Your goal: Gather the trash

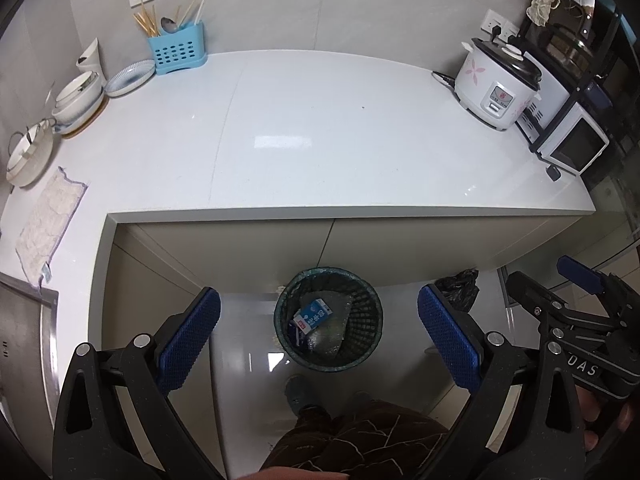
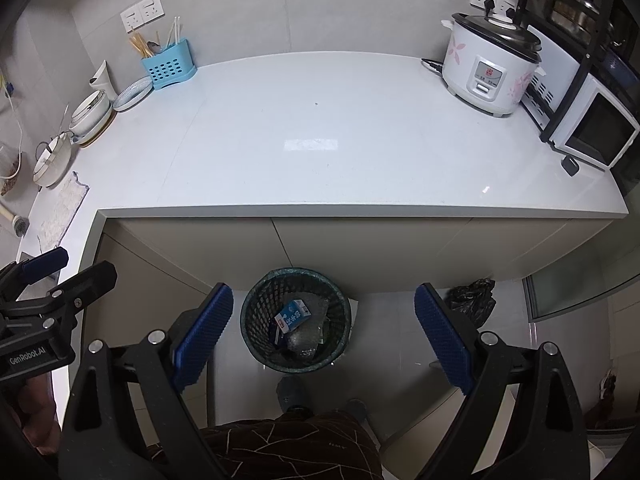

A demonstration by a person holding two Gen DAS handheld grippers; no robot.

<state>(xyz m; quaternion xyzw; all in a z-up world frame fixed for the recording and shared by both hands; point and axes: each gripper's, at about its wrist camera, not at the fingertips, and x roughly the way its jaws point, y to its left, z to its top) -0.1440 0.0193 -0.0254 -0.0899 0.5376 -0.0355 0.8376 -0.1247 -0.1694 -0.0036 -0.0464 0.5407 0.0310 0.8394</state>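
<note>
- "GenRobot.AI" in white letters on the black body of the left gripper (image 2: pixel 38 276), seen at the left edge of the right wrist view.
- "DAS" in white on the black body of the right gripper (image 1: pixel 576 284), lower right of the left wrist view; looks like part of a longer word, rest cut off.
- Blue-and-white carton (image 1: pixel 313 315) in the mesh bin (image 1: pixel 370 344): white Chinese characters plus a small red label, too small to read.
- Rice cooker (image 2: pixel 486 68) front panel: small red mark and button labels, unreadable.
</note>
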